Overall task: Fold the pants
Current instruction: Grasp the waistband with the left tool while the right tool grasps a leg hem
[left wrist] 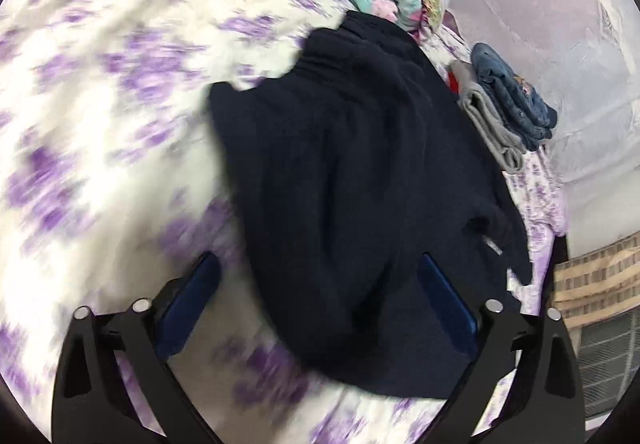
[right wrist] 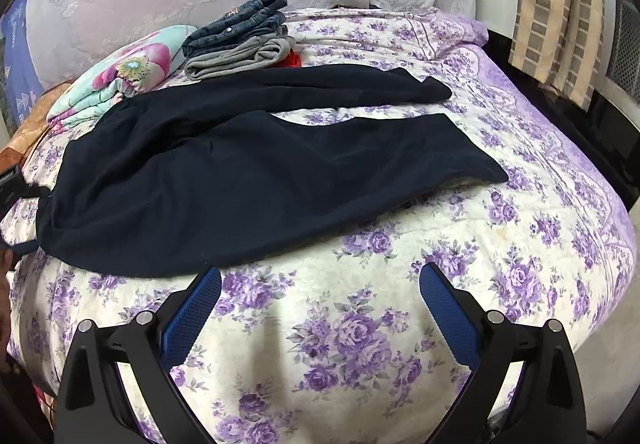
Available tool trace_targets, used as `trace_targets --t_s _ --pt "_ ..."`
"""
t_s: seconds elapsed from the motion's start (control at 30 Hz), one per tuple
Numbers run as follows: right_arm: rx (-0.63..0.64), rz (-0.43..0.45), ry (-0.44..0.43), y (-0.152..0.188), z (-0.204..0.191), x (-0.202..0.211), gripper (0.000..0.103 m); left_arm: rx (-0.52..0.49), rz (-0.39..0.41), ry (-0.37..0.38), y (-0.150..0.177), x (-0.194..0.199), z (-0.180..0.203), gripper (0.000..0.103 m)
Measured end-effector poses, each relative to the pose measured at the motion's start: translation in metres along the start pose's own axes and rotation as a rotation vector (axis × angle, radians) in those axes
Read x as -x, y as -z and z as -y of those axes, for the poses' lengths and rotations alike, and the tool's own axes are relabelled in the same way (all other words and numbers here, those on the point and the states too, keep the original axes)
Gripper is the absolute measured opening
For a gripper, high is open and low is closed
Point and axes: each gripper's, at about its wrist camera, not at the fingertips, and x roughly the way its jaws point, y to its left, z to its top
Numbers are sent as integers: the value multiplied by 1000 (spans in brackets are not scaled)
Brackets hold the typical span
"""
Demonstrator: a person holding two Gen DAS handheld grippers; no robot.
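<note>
Dark navy pants [right wrist: 224, 172] lie spread on a purple-flowered bedspread [right wrist: 380, 324], waist at the left, two legs running to the right. My right gripper [right wrist: 320, 280] is open and empty, hovering just in front of the pants' near edge. In the left wrist view the pants [left wrist: 352, 184] fill the middle, bunched at the waistband. My left gripper [left wrist: 318, 268] is open, its fingers standing on either side of the cloth's near end. This view is motion-blurred.
A stack of folded jeans and grey clothes [right wrist: 240, 40] sits behind the pants; it also shows in the left wrist view [left wrist: 508, 104]. A folded floral quilt [right wrist: 120, 76] lies at back left. A striped curtain [right wrist: 560, 4] hangs at the right, past the bed edge.
</note>
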Motion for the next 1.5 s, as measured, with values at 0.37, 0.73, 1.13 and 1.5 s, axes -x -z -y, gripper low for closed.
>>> trace_targets --t_s 0.37,0.73,1.13,1.5 --pt "-119 7 83 -21 78 -6 100 7 76 115 5 15 -12 18" --pt "-555 -251 -238 -65 212 -144 100 -35 128 32 9 22 -21 11" --pt "-548 -166 -171 -84 199 -136 24 -29 229 25 13 41 -23 6" --pt "-447 -186 -82 -23 207 -108 44 -39 138 -78 50 43 -45 9"
